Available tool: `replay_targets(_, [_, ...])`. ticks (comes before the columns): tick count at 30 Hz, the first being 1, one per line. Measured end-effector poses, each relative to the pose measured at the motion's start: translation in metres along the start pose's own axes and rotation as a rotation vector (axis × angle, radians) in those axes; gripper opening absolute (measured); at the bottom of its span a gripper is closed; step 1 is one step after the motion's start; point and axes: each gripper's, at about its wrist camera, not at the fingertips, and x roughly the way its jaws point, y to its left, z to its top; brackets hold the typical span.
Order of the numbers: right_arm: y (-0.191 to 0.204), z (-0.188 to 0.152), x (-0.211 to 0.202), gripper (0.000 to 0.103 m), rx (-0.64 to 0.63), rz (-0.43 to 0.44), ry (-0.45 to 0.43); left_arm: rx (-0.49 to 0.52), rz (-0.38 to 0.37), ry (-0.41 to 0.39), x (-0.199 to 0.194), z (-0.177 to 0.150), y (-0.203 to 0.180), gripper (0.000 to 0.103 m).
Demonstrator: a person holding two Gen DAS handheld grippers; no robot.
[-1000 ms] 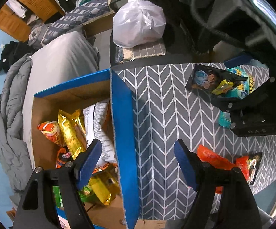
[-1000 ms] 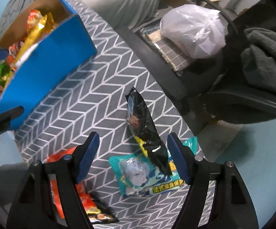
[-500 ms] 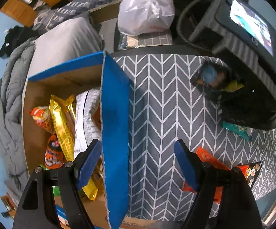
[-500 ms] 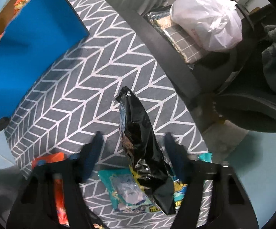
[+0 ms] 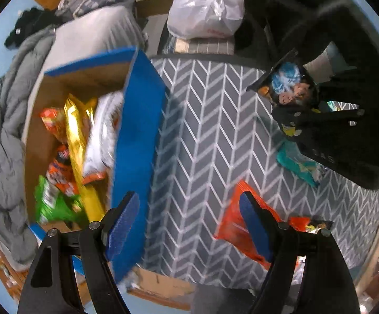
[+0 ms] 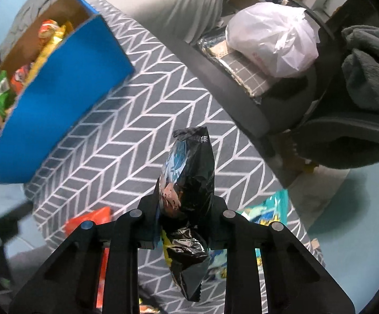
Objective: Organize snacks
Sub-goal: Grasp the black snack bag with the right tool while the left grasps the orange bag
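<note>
My right gripper (image 6: 185, 217) is shut on a black snack bag (image 6: 188, 180) that stands up between its jaws, above the chevron cloth (image 6: 126, 141). In the left wrist view the same black bag (image 5: 289, 86) sits in the right gripper (image 5: 320, 128) at the right. My left gripper (image 5: 189, 222) hangs open over the cloth, its left pad at the blue wall of the box (image 5: 134, 141) and its right pad over an orange packet (image 5: 237, 225). The blue cardboard box (image 6: 58, 91) holds several snack packs. A teal packet (image 5: 298, 163) lies on the cloth, and under the right gripper the teal packet (image 6: 265, 212) shows again.
A white plastic bag (image 6: 270, 36) sits on a checked pad beyond the table's dark rim. Grey bedding (image 5: 8, 130) lies left of the box. A dark grey blanket (image 6: 370, 70) lies on a chair at the right. Another orange packet (image 6: 89, 222) is near the cloth's front edge.
The right gripper's jaws have closed onto the black bag, which now stands upright between them. The left gripper has shifted right, from astride the box wall toward the orange packet.
</note>
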Motion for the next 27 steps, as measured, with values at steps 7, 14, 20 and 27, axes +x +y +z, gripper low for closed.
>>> replay_targets(7, [0.000,-0.034,-0.012,0.022,0.032,0.029,0.019,-0.194,-0.121,0.121,0.029,-0.021,-0.008,0.080])
replay_targets(14, [-0.010,-0.086,-0.009,0.023,0.114,0.057,0.047,-0.309,-0.172,0.178,0.054,-0.030,-0.027,0.080])
replay_targets(20, [-0.012,-0.117,-0.008,0.023,0.171,0.072,0.054,-0.275,-0.119,0.247,0.079,-0.037,-0.051,0.081])
replay_targets(27, [-0.015,-0.141,-0.008,0.023,0.247,0.099,0.042,-0.255,-0.075,0.296,0.087,-0.053,-0.053,0.085])
